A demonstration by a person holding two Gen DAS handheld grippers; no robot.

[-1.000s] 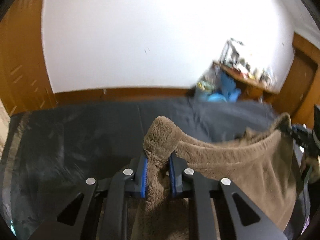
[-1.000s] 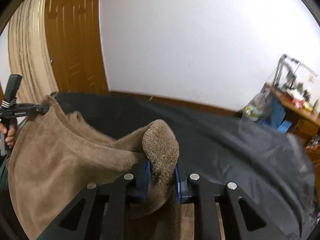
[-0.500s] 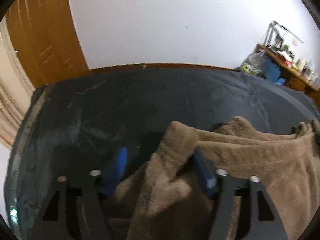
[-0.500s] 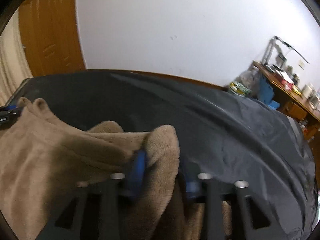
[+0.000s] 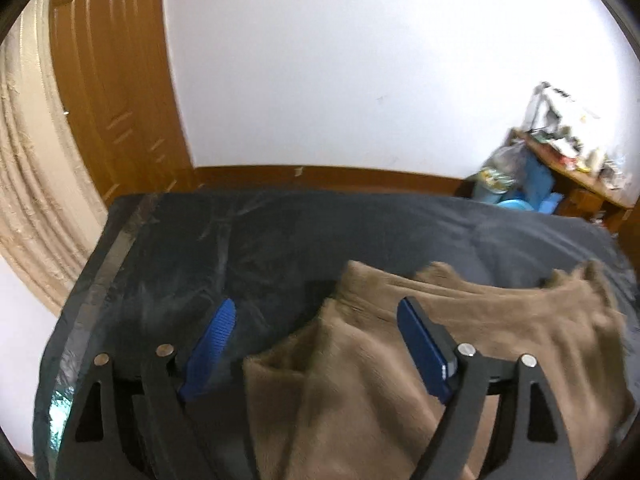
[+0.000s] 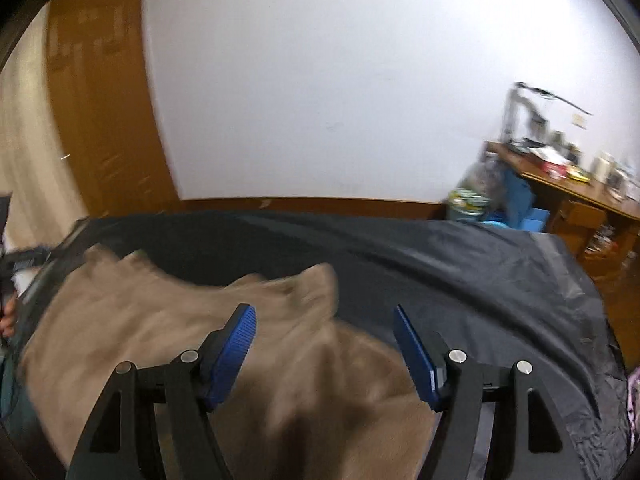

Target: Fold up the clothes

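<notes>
Lying rumpled: fuzzy brown garment (image 5: 460,360)

The left gripper (image 5: 316,340) is seen with its blue-padded fingers (image 5: 214,340) spread wide, its jaws having just been opening, and nothing is pressed by the pads. The right gripper (image 6: 324,344) is likewise seen parted, its jaws having just been opening and its blue fingers (image 6: 234,354) clear of any grip. Both grippers are angled downward. At the left edge of the right wrist view, fingertips of a hand (image 6: 8,318) are glimpsed.
</notes>
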